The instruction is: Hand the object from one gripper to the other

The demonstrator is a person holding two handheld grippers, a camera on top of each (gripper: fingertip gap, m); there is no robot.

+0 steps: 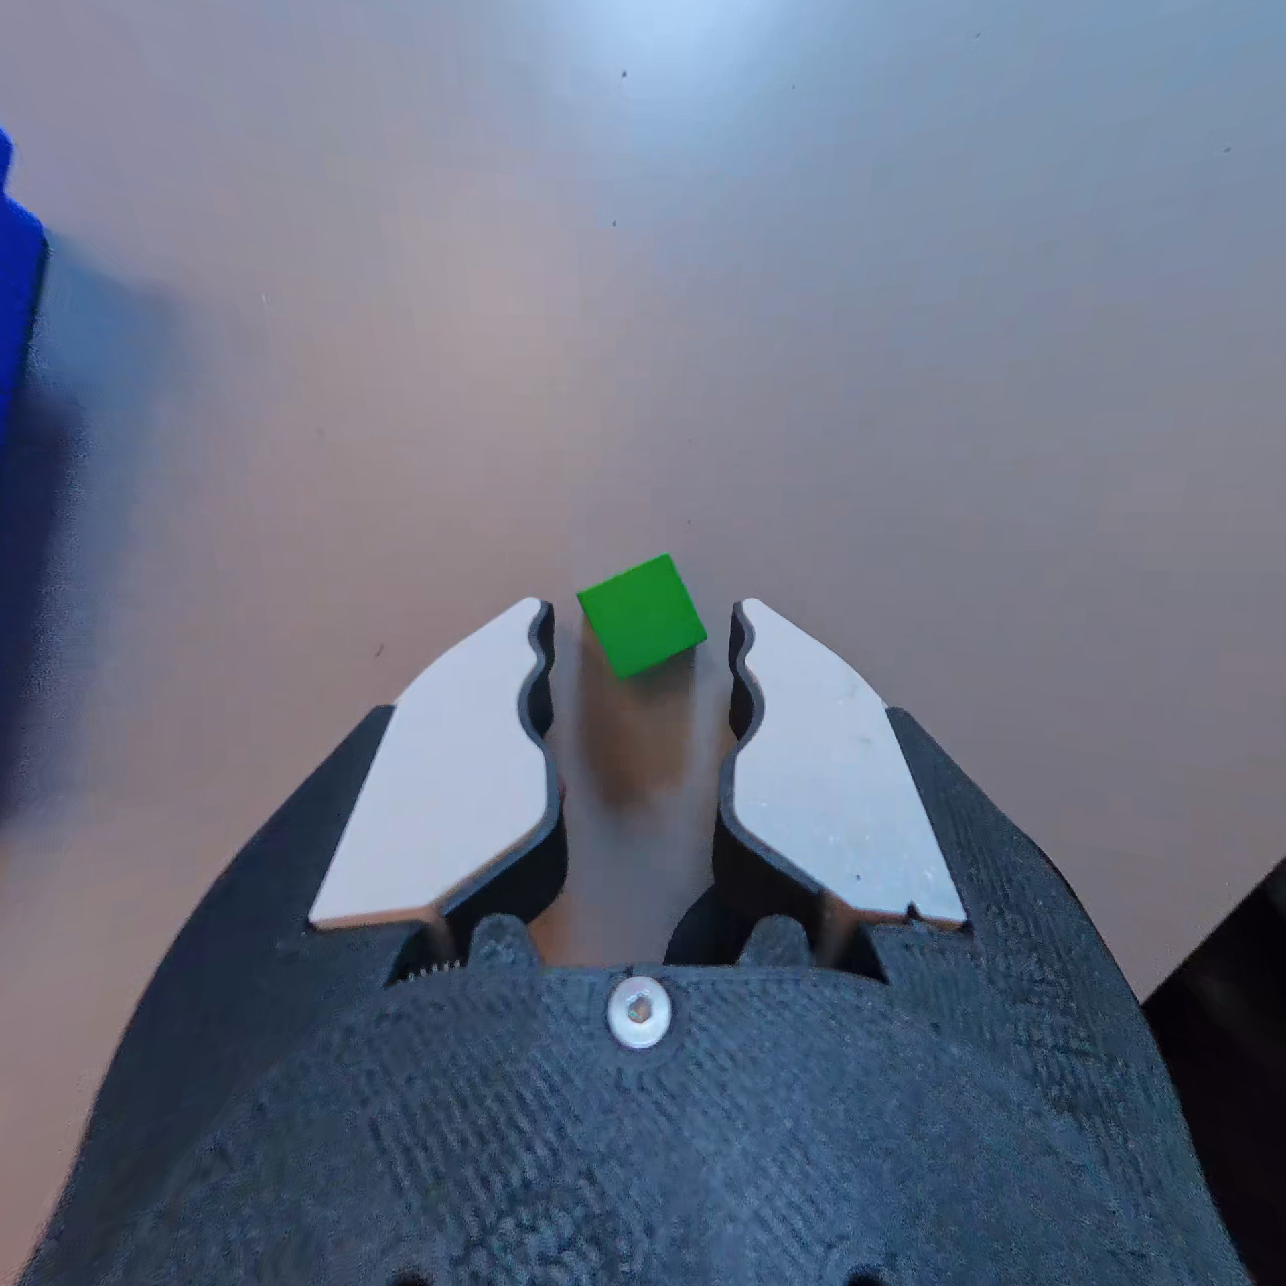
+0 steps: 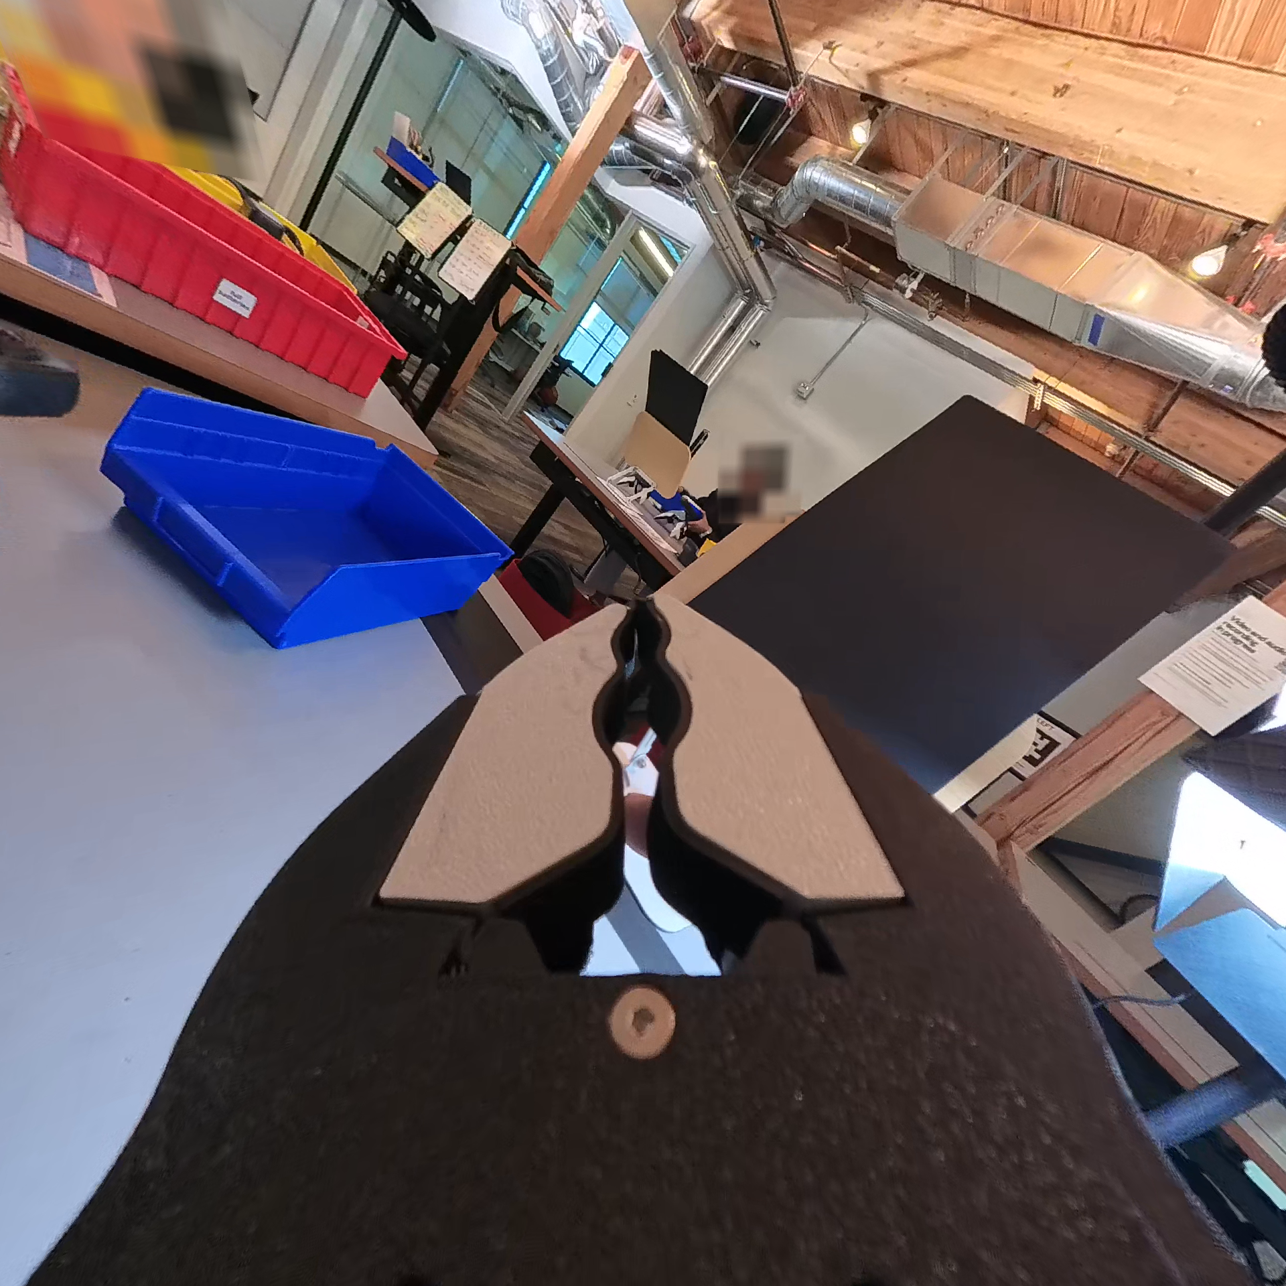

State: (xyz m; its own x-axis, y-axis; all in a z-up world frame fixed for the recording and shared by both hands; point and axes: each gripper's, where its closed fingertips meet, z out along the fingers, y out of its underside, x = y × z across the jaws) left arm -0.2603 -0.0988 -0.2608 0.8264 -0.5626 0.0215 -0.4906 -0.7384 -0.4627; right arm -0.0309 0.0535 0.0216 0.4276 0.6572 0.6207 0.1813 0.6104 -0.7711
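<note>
While the cube (image 1: 641,616) lies on the grey table (image 1: 696,313), the left gripper (image 1: 641,630) looks straight down on it with its jaws spread, one finger on each side of the cube and neither of them touching it. This placing seems chosen on purpose: the cube is near the fingertips, between them, so a closing would catch it there. However, the cube is turned a little, so its flat sides do not face the pads squarely — I think the grip may rotate it or push it away if the jaws close as they are. It also sits somewhat closer to the right finger than to the left one.

Far from the cube, the right gripper (image 2: 644,612) is held away and tilted upward toward the room, with its jaws pressed together and nothing between them. I judge it is only waiting, because it has no work until the cube is lifted.

A blue bin (image 2: 306,515) stands on the table, well apart from the cube; it seems empty. A red bin (image 2: 195,264) stands behind it on another surface.

The task is at its first step — picking up; the handover itself is not yet begun.
</note>
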